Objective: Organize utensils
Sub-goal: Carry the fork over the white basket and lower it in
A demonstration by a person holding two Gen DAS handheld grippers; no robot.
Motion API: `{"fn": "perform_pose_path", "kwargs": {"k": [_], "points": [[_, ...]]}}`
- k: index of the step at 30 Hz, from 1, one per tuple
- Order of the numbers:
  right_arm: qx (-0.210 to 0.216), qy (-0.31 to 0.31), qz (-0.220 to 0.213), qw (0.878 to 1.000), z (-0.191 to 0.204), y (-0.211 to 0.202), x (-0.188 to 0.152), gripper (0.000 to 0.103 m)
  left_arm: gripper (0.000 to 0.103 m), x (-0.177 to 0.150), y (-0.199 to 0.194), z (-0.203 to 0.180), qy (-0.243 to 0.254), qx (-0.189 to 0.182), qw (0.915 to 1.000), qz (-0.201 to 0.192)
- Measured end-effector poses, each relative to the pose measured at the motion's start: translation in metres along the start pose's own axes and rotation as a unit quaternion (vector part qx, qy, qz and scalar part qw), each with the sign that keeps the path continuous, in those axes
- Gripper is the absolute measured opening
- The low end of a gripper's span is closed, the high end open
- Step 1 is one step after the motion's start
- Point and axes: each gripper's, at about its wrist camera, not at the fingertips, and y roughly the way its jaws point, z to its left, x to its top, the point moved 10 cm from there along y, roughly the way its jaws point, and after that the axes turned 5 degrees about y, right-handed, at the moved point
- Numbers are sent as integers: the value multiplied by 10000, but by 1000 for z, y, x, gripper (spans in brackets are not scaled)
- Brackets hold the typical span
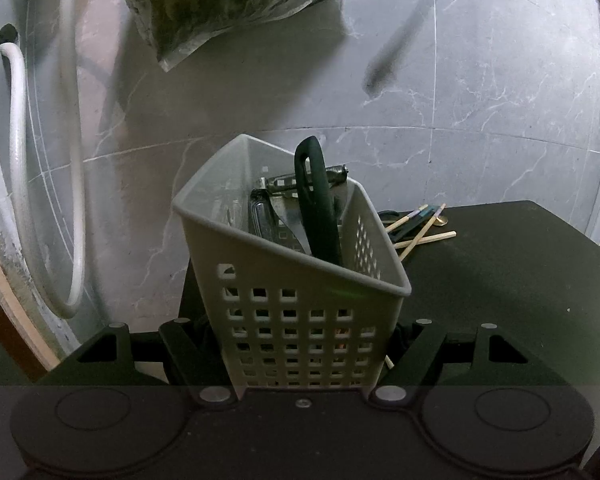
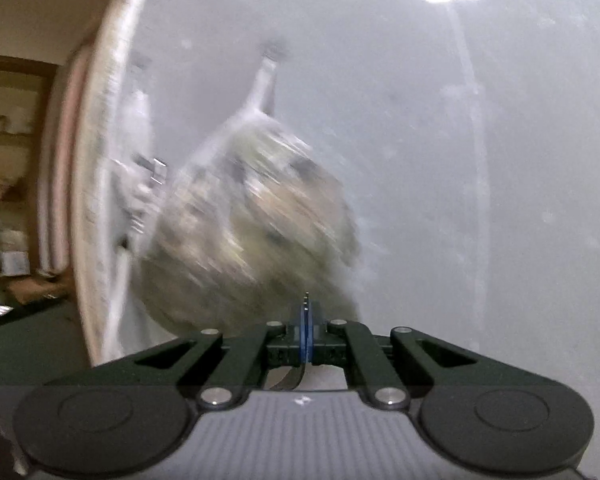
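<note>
In the left wrist view, my left gripper (image 1: 304,344) is shut on a grey perforated utensil basket (image 1: 292,280) and holds it tilted at the black table's left edge. The basket holds a dark green handled utensil (image 1: 318,208) and metal utensils (image 1: 284,204). Several wooden chopsticks (image 1: 420,228) lie on the table behind it. A blurred dark utensil (image 1: 396,48) hangs in the air at upper right. In the blurred right wrist view, my right gripper (image 2: 307,334) is shut on a thin dark utensil (image 2: 307,320), of which only the edge shows between the blue pads.
The black table (image 1: 520,280) stretches to the right. A marbled grey wall (image 1: 260,92) stands behind. A plastic bag of greens (image 1: 228,0) hangs on the wall, also in the right wrist view (image 2: 252,220). White hoses (image 1: 72,160) hang at left.
</note>
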Motion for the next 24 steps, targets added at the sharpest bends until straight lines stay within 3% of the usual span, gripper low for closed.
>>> {"fn": "perform_pose_path", "kwargs": {"k": [4,10,18,24], "points": [[540,-313,-93,9980,41,13,10,1,76,0,0,0,3,-7,10000,-13],[991,-955,209,9903,88,28,-23,1,76,0,0,0,4,-16,10000,-21],[1184,-1073,860,9834,113,45,-85,1,76,1,1,0,-4,-19,10000,-26],[1047,-1463,884,9797,122,45,-109,1,76,0,1,0,-3,-17,10000,-23]]}}
